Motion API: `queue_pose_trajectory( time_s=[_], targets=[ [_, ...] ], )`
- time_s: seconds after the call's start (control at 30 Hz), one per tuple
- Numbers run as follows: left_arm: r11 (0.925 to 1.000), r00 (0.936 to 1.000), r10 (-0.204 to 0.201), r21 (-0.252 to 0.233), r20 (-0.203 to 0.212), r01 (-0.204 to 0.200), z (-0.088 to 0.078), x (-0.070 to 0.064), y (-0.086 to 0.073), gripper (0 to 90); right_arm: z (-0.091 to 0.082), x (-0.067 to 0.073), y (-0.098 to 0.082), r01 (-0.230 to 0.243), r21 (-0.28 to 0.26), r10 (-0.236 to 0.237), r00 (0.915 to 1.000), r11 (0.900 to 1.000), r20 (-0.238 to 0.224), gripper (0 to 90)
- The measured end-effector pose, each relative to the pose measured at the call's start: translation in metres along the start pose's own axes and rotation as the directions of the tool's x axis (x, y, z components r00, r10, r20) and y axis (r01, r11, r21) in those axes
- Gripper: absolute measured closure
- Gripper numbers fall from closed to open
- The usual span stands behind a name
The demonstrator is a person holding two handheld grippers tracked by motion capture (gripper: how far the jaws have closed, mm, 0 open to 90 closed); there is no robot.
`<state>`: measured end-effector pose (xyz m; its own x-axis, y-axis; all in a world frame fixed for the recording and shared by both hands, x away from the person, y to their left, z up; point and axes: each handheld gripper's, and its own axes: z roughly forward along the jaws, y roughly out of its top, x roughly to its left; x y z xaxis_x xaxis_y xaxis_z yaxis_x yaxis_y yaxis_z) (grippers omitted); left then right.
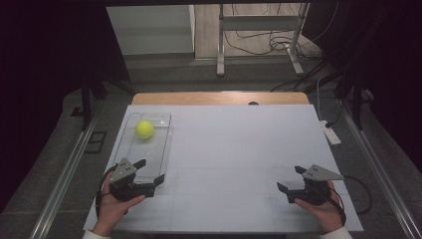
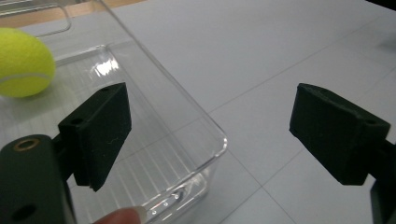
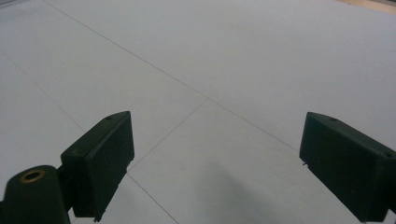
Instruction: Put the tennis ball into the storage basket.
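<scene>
A yellow-green tennis ball (image 1: 145, 129) lies in the far end of a clear plastic tray (image 1: 166, 144) on the left of the white table. My left gripper (image 1: 150, 172) hovers at the tray's near end, open, one jaw over the tray and the other outside its right wall. In the left gripper view the ball (image 2: 21, 63) rests at the upper left, and the tray's near corner (image 2: 219, 140) stands between my jaws, which touch nothing. My right gripper (image 1: 290, 179) is open at the near right of the table; its view (image 3: 212, 163) has bare table between the jaws.
The white table top (image 1: 239, 149) is marked with thin seams. A wooden edge (image 1: 219, 97) runs along its far side. A white power strip (image 1: 330, 133) and cables lie off the right edge. A metal stand (image 1: 259, 45) is on the floor beyond.
</scene>
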<state>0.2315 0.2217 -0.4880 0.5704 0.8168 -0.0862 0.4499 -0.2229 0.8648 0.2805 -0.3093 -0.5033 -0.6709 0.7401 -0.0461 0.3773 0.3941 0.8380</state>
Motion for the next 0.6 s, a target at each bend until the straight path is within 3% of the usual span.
queue_pose_trajectory(
  time_s=[0.6],
  targets=[
    [0.9997,0.9997,0.026,-0.001,0.004,-0.026,0.0044,-0.0025,-0.001,13.7,0.0008,0.0002,-0.0001,0.003,0.004,-0.003,1.0,1.0,-0.001,10.7]
  ],
)
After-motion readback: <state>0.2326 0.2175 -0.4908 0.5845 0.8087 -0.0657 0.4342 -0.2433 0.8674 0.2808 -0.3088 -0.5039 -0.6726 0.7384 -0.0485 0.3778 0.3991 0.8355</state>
